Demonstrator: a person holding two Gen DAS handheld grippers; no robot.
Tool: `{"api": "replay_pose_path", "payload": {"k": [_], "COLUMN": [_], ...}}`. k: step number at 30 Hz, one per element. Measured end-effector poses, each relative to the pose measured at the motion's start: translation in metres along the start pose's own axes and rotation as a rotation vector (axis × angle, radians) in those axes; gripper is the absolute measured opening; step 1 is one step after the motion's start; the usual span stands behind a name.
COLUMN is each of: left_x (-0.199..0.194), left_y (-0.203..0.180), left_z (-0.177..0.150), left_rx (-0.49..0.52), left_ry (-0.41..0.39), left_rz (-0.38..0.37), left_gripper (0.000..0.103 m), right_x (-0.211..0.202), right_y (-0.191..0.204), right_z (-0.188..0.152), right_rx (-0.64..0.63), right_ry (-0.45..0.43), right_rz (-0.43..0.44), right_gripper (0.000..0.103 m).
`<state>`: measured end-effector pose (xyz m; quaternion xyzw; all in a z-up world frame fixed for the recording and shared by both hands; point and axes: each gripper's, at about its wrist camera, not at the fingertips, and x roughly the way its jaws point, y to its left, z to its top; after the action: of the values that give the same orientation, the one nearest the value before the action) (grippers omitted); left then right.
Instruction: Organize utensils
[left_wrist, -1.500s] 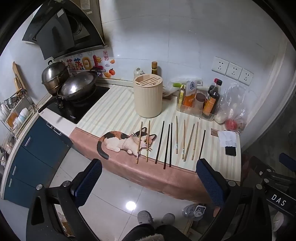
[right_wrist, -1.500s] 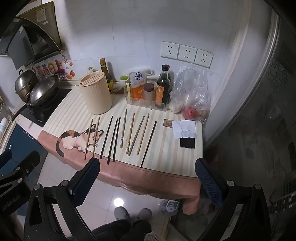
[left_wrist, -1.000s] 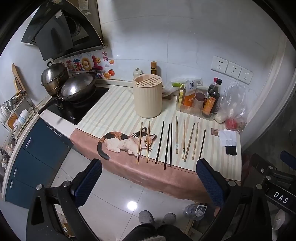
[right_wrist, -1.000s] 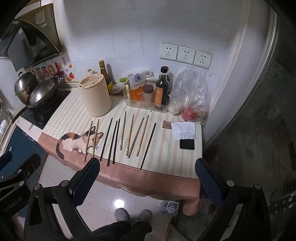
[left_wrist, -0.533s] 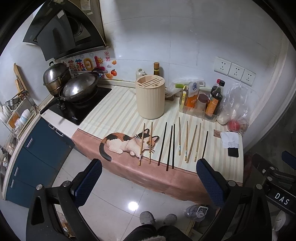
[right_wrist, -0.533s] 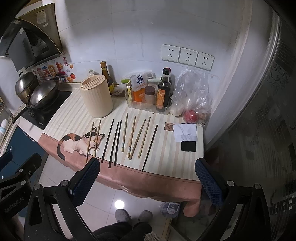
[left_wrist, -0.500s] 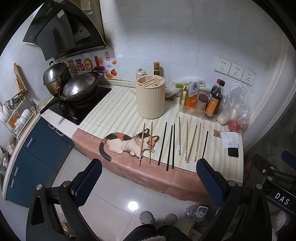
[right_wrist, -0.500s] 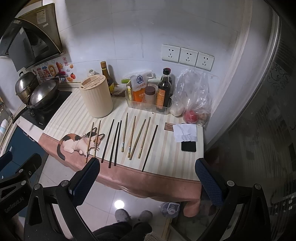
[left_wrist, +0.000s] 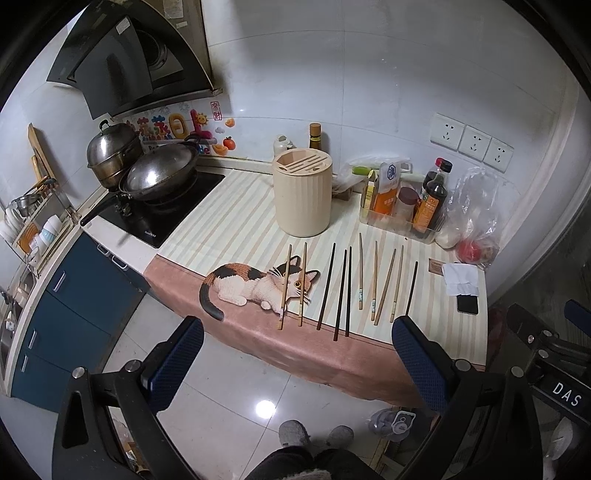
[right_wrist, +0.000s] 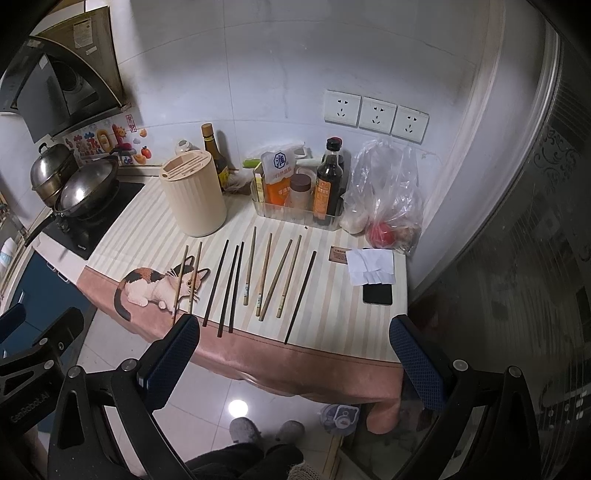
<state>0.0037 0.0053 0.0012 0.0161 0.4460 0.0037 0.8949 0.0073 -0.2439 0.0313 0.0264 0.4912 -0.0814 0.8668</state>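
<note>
Several chopsticks lie side by side on the striped counter mat (left_wrist: 236, 221): light wooden ones (left_wrist: 375, 278) and dark ones (left_wrist: 341, 291), also in the right wrist view (right_wrist: 264, 275). A beige slotted utensil holder (left_wrist: 302, 195) (right_wrist: 194, 194) stands behind them. My left gripper (left_wrist: 295, 354) is open and empty, above the floor in front of the counter. My right gripper (right_wrist: 295, 350) is open and empty, before the counter's front edge.
A wok (left_wrist: 160, 171) and steel pot (left_wrist: 112, 153) sit on the cooktop at left. A clear tray of sauce bottles (left_wrist: 406, 206), a plastic bag (left_wrist: 472, 221), a paper and a phone (left_wrist: 467, 304) sit at right. Blue cabinets (left_wrist: 77, 295) stand at left.
Both grippers have moved a little closer to the counter, so the chopsticks and holder look larger. Nothing on the counter has moved.
</note>
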Motion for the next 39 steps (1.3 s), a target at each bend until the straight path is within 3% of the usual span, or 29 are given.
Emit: {"api": "replay_pose_path", "payload": {"k": [39], "left_x": [0.0077], "left_y": [0.0012], "left_z": [-0.0014], "left_rx": [-0.001], "left_ry": [0.008], "left_rz": [0.002], "left_gripper": [0.103], "right_x": [0.0017], "right_y": [0.0013], "right_z": [0.0006], "right_rx": [0.001], "right_ry": [-0.003], "right_rz": [-0.001], "right_gripper": [0.103]}}
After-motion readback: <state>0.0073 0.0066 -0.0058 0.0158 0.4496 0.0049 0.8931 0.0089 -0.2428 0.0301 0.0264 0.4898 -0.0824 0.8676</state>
